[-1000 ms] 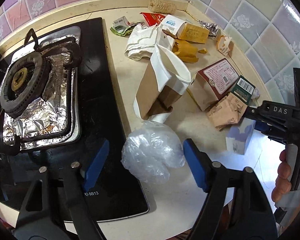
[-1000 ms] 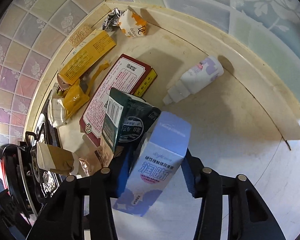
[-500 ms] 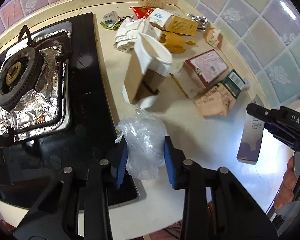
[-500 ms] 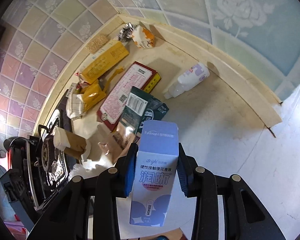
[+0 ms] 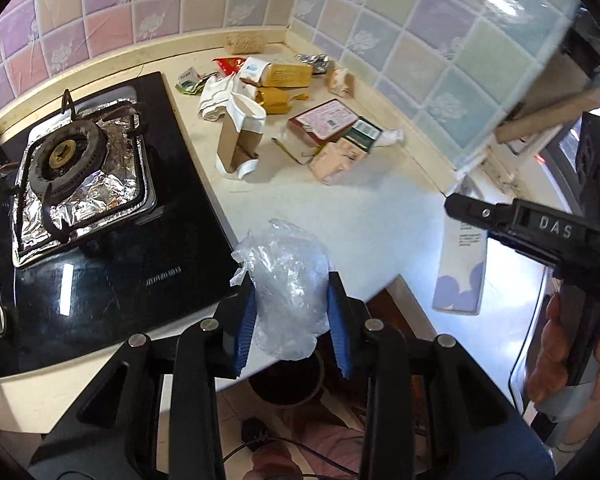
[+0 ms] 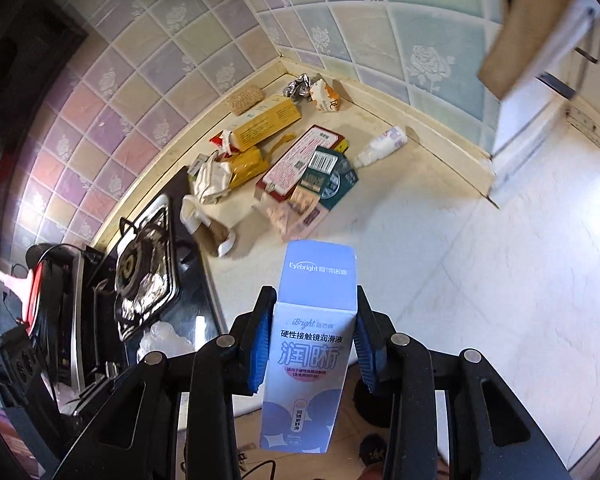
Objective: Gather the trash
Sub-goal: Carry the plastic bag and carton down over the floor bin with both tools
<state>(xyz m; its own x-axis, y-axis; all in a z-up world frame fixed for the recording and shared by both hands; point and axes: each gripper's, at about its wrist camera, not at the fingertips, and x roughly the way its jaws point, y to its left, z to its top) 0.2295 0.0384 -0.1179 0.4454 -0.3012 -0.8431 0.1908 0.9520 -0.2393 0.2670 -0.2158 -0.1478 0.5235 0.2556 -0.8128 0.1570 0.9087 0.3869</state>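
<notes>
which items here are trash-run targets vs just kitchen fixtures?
Job:
- clear plastic bag, clamped in left gripper
- blue Eyebright carton, clamped in right gripper
- paper cup
- red box
- white dropper bottle

Lying about:
- gas burner
- foil liner

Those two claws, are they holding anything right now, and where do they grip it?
Yes. The left claw pinches a crumpled clear plastic bag by its sides. The right claw clamps a pale blue carton across its middle.

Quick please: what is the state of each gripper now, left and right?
Left gripper: closed on the crumpled clear plastic bag.
Right gripper: closed on the blue eye-drop box.
</notes>
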